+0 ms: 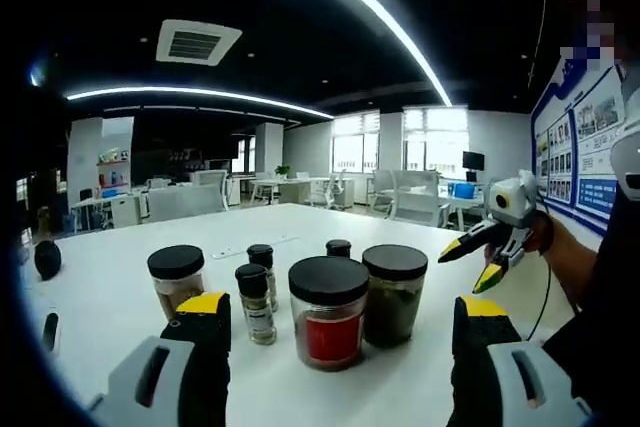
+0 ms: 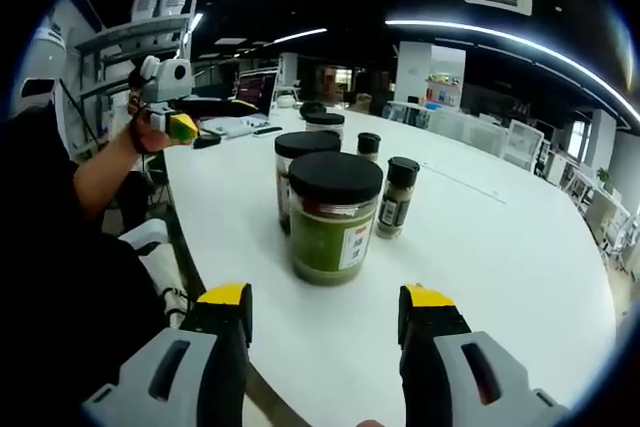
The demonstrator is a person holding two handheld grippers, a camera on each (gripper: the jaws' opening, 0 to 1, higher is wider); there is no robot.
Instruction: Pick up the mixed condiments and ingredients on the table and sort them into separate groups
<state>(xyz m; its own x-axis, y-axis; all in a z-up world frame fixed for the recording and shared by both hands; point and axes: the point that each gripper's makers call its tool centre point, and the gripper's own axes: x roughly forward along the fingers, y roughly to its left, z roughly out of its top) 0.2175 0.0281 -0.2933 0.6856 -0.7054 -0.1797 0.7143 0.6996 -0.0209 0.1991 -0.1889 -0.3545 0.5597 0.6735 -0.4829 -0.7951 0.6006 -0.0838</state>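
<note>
Jars are standing upright ahead; we are holding both hand-held grippers open and empty, right hand-held gripper (image 2: pixel 325 319) nearest the green jar (image 2: pixel 335 217), left hand-held gripper (image 1: pixel 340 322) facing the red jar (image 1: pixel 328 312).

low opposing views, shared jars (image 1: pixel 328 310)

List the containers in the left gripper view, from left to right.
Brown-powder jar → front spice bottle → red jar → green jar. Two small bottles behind overlap these, so I left them out.
</note>
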